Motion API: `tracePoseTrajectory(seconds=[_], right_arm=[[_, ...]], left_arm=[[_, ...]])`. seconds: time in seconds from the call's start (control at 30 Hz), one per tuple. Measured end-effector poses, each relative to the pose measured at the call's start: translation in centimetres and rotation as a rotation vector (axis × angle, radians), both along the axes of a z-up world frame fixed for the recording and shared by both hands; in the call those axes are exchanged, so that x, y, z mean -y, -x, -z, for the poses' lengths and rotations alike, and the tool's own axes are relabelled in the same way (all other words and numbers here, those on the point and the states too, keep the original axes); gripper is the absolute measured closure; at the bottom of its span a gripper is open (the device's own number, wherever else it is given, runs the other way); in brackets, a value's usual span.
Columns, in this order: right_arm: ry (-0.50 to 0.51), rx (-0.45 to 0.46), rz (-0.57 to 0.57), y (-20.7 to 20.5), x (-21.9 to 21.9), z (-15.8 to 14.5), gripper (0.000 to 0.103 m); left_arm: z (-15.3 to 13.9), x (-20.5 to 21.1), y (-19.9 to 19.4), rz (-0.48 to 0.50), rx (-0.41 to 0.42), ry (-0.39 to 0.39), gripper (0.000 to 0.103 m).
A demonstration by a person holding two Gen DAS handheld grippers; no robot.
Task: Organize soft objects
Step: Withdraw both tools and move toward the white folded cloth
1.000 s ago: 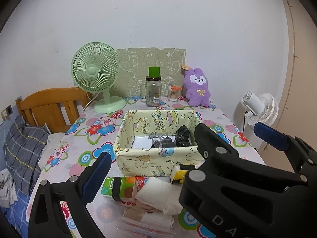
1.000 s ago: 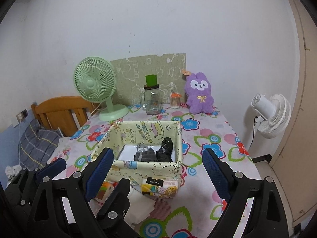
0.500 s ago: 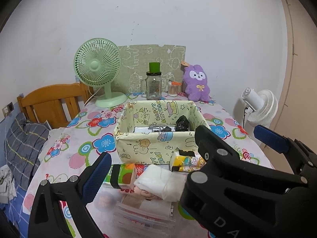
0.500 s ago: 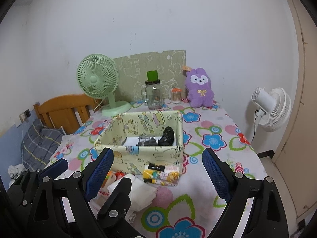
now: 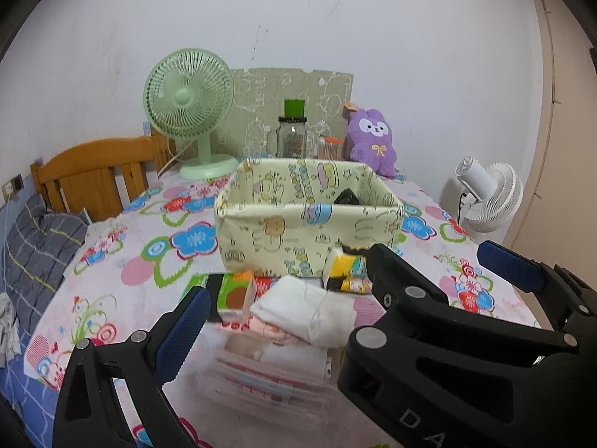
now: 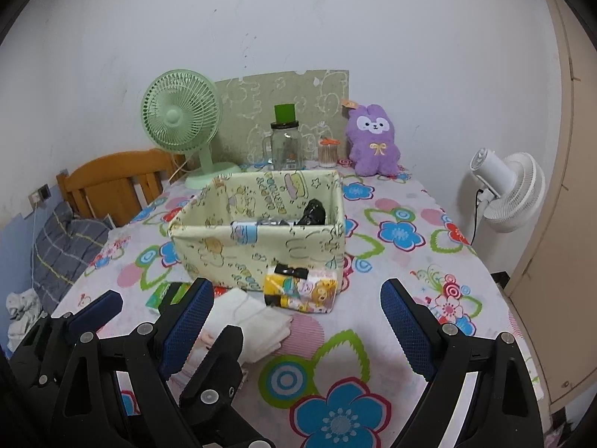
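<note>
A folded white cloth (image 5: 302, 310) (image 6: 257, 321) lies on pink fabric atop a clear plastic box (image 5: 276, 377), in front of the cartoon-print fabric basket (image 5: 298, 231) (image 6: 209, 246). A green tissue pack (image 5: 233, 291) (image 6: 168, 293) and a yellow cartoon pack (image 5: 349, 270) (image 6: 302, 291) lean at the basket's front. My left gripper (image 5: 321, 298) hangs open just short of the cloth. My right gripper (image 6: 296, 330) is open beside it, over the flowered tablecloth, with nothing between its fingers. A purple plush rabbit (image 6: 373, 142) sits at the back.
Dark items lie inside the basket. A green desk fan (image 6: 179, 119), a glass jar (image 6: 285, 149) and a toothpick holder (image 6: 328, 153) line the wall. A white fan (image 6: 511, 190) stands off the table's right edge. A wooden headboard (image 5: 97, 175) and plaid bedding are at left.
Both grippers have sunk toward the table together and come nearer the cloth and packs. The basket's inside shows less. The jaws stay as wide as before.
</note>
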State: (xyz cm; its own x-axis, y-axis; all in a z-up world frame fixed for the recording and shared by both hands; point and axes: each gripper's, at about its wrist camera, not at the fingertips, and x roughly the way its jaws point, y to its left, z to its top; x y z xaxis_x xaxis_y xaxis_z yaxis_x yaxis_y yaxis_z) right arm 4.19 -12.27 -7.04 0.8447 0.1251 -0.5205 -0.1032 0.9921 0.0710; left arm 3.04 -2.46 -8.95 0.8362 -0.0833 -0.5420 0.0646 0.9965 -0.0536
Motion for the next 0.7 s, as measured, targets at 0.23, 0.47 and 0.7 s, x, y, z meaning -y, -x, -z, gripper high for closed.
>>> tracePoseTrajectory(seconds=[0.23, 0.47, 0.7], right_arm=[[-0.054, -0.027, -0.027, -0.1, -0.5, 1.7, 0.01], [-0.073, -0.038, -0.045, 0.1, -1.2, 3.1, 0.01], [-0.023, -0.065, -0.076, -0.6, -2.5, 4.5, 0.01]], left_arm=[[1.5, -0.7, 0.1, 0.0, -0.009, -0.006, 0.003], [2.9, -1.5, 0.4, 0.006, -0.019, 0.004, 0.003], [4.5, -2.5, -0.3, -0.002, -0.075, 0.027, 0.005]])
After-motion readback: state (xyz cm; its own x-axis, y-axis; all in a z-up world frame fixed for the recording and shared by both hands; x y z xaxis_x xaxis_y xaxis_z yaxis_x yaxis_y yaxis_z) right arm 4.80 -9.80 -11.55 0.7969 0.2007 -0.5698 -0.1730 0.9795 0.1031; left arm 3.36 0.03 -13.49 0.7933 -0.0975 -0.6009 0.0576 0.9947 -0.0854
